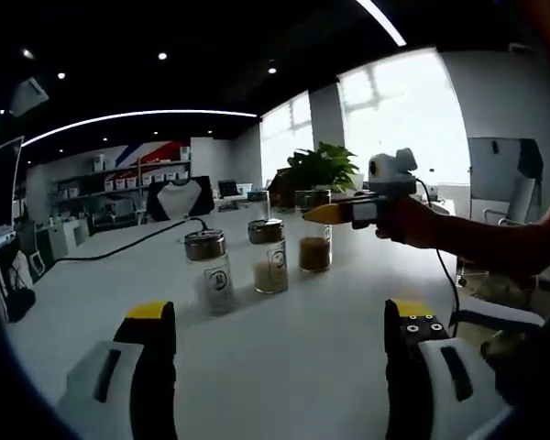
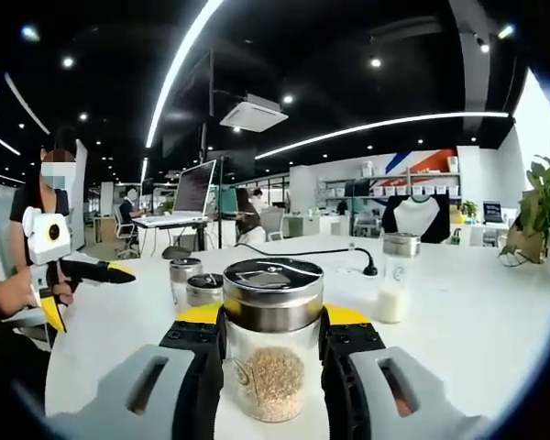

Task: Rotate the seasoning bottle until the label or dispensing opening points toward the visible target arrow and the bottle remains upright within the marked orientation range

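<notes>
A seasoning bottle (image 2: pixel 273 339) is held upright on the white counter (image 2: pixel 495 321) between the closed jaws of the right gripper (image 2: pixel 273 344). The left gripper (image 1: pixel 280 321) is held with its jaws spread wide and empty above the counter, short of three other bottles (image 1: pixel 268 255).

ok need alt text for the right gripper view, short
The right gripper is closed around a clear seasoning bottle with a metal lid and tan grains inside, upright on a white table. The left gripper shows at left, and more bottles stand behind.
</notes>
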Action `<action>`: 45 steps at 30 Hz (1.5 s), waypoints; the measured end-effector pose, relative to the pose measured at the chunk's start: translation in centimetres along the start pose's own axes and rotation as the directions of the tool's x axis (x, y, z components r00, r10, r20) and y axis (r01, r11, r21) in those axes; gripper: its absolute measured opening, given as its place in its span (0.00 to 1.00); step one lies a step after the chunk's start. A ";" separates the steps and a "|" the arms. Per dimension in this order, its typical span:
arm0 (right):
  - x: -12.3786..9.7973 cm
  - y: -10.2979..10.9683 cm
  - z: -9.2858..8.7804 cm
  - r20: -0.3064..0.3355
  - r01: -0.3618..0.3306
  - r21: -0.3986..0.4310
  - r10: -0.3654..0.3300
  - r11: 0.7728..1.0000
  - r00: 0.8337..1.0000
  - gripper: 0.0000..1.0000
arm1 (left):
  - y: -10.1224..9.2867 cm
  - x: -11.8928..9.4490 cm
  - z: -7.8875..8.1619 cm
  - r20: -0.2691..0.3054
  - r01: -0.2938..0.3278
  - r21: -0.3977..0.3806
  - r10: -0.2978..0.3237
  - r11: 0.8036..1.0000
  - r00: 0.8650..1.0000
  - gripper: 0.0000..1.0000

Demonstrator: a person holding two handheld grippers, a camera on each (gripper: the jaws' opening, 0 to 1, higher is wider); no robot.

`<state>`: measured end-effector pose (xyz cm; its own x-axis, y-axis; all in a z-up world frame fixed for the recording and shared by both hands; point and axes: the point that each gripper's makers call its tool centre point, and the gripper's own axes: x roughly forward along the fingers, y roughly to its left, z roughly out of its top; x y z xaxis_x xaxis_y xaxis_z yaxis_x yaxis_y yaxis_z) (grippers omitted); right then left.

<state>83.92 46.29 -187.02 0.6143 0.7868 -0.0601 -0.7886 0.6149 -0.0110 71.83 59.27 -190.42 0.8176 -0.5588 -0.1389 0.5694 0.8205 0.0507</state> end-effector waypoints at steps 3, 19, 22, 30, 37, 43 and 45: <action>0.0 0.1 0.0 0.008 -0.001 0.001 0.001 1.000 1.000 0.38 | 0.1 -0.1 0.0 0.000 -0.003 0.001 0.003 1.000 1.000 1.00; 0.1 0.4 0.2 0.000 0.029 -0.004 -0.029 1.000 1.000 0.44 | 0.3 -0.2 0.0 0.000 -0.007 0.002 0.007 1.000 1.000 1.00; -0.2 0.6 1.3 0.032 0.029 0.030 -0.030 0.999 0.999 0.55 | 0.4 -0.1 0.0 0.002 -0.009 0.002 0.009 1.000 1.000 1.00; -1.3 -0.6 3.9 0.061 0.094 0.012 -0.095 0.995 0.994 0.62 | 0.2 -0.1 -0.2 -0.002 -0.006 -0.002 0.006 1.000 1.000 1.00; -1.5 -2.3 6.1 0.090 0.147 -0.001 -0.146 0.989 0.985 0.69 | 0.2 -0.1 -0.1 -0.001 -0.004 -0.001 0.004 1.000 1.000 1.00; -1.0 -4.5 6.8 0.076 0.185 -0.022 -0.183 0.982 0.980 0.69 | 0.3 -0.1 -0.1 0.000 -0.005 -0.003 0.005 1.000 1.000 1.00; -0.8 -5.2 6.9 0.060 0.191 -0.041 -0.188 0.981 0.980 0.69 | 0.3 -0.1 -0.2 -0.001 -0.007 -0.005 0.007 1.000 1.000 1.00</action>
<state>87.71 42.88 -180.00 0.7522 0.6589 0.0028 -0.6575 0.7508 -0.0631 71.95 59.62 -190.54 0.8213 -0.5533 -0.1391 0.5636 0.8247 0.0472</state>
